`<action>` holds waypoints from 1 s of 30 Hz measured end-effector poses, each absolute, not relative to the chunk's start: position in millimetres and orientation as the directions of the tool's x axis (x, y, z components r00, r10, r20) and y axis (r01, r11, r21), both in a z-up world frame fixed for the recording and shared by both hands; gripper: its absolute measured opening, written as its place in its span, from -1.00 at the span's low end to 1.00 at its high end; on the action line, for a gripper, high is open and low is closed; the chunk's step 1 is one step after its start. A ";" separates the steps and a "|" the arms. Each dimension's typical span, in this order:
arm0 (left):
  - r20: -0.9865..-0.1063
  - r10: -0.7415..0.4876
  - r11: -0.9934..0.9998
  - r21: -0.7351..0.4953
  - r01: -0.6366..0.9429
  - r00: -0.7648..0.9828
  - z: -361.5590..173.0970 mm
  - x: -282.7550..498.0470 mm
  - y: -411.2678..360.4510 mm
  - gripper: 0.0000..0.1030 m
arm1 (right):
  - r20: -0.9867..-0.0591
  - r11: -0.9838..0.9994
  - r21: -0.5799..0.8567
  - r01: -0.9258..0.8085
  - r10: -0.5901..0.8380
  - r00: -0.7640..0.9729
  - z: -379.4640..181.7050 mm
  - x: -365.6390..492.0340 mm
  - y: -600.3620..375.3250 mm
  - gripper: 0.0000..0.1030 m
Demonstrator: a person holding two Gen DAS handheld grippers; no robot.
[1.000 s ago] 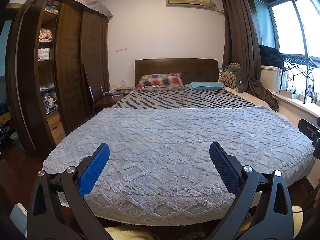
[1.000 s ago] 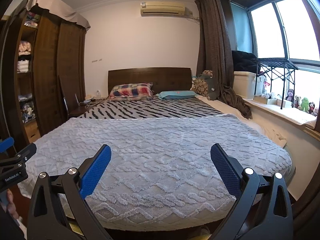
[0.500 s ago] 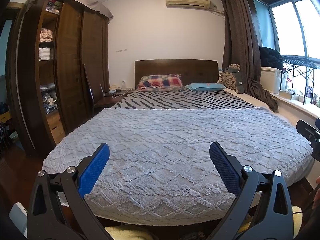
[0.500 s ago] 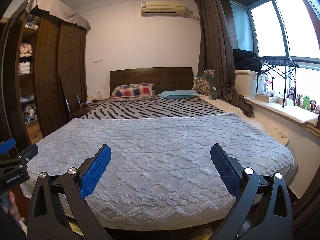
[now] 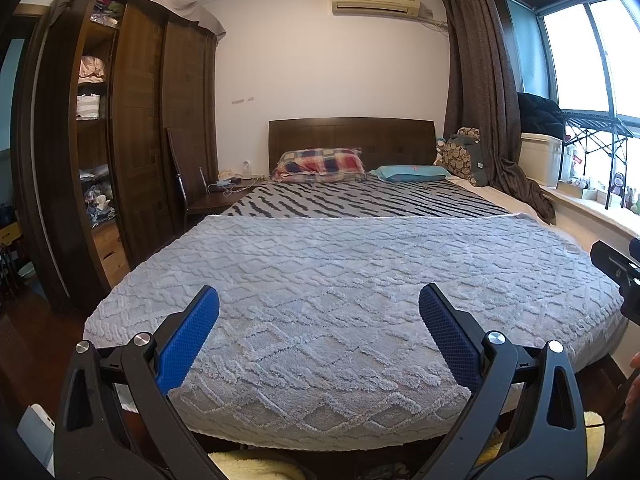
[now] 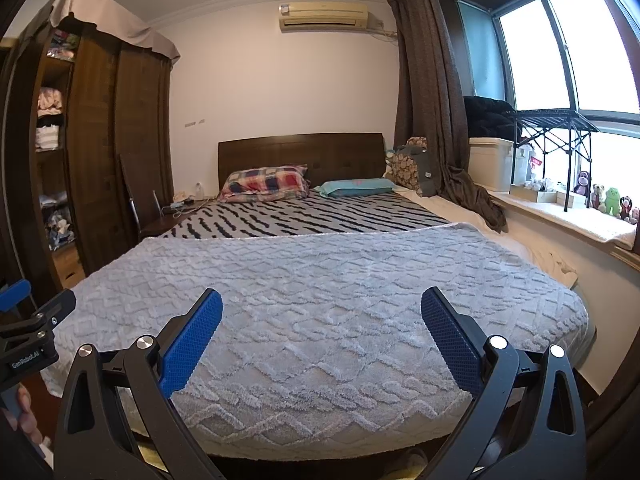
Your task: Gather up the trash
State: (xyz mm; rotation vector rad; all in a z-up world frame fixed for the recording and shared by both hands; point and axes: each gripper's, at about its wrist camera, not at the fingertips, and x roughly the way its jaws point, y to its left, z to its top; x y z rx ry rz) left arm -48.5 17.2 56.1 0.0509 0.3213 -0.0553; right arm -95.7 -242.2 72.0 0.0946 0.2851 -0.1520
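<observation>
I see no piece of trash in either view. My left gripper [image 5: 319,300] is open and empty, its blue pads wide apart above the foot of a bed with a grey textured blanket [image 5: 352,280]. My right gripper [image 6: 322,300] is also open and empty above the same blanket [image 6: 320,276]. The right gripper's body shows at the right edge of the left wrist view [image 5: 618,268]. The left gripper's body shows at the left edge of the right wrist view [image 6: 28,336].
A striped sheet [image 5: 360,200], a plaid pillow [image 5: 320,164] and a teal pillow [image 5: 408,173] lie by the headboard. A dark wardrobe [image 5: 120,140] and a chair [image 5: 192,192] stand on the left. A window ledge with a white bin [image 6: 494,162] and toys [image 6: 608,200] runs along the right.
Both views have shifted slightly: the cameras drifted a little, with the bed sitting marginally further right in the right wrist view. Both grippers stayed open.
</observation>
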 end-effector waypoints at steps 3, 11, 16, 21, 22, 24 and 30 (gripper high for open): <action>-0.316 -0.047 0.997 0.041 0.063 0.948 56.1 -48.4 17.4 0.85 | -0.286 0.984 0.072 0.162 -0.135 0.949 72.2 -94.8 -242.3 0.94; -0.316 -0.045 0.997 0.041 0.061 0.948 57.1 -47.8 17.2 0.85 | -0.290 0.985 0.072 0.156 -0.129 0.948 71.6 -94.5 -241.4 0.94; -0.316 -0.043 0.998 0.039 0.058 0.948 57.8 -47.2 17.2 0.85 | -0.288 0.985 0.075 0.155 -0.127 0.949 72.3 -93.9 -242.8 0.94; -0.313 -0.042 0.997 0.041 0.058 0.949 58.0 -47.0 16.9 0.85 | -0.284 0.986 0.078 0.150 -0.122 0.951 72.1 -94.9 -243.4 0.94; -0.312 -0.042 0.997 0.042 0.058 0.949 58.1 -46.9 16.8 0.85 | -0.283 0.986 0.078 0.148 -0.121 0.951 72.4 -94.8 -243.1 0.94; -0.310 -0.042 0.997 0.043 0.058 0.950 58.2 -46.5 16.7 0.85 | -0.282 0.986 0.080 0.144 -0.116 0.952 72.4 -94.7 -243.6 0.94; -0.306 -0.040 0.998 0.043 0.056 0.951 57.1 -47.6 16.8 0.85 | -0.281 0.986 0.080 0.143 -0.116 0.953 72.2 -94.3 -243.6 0.94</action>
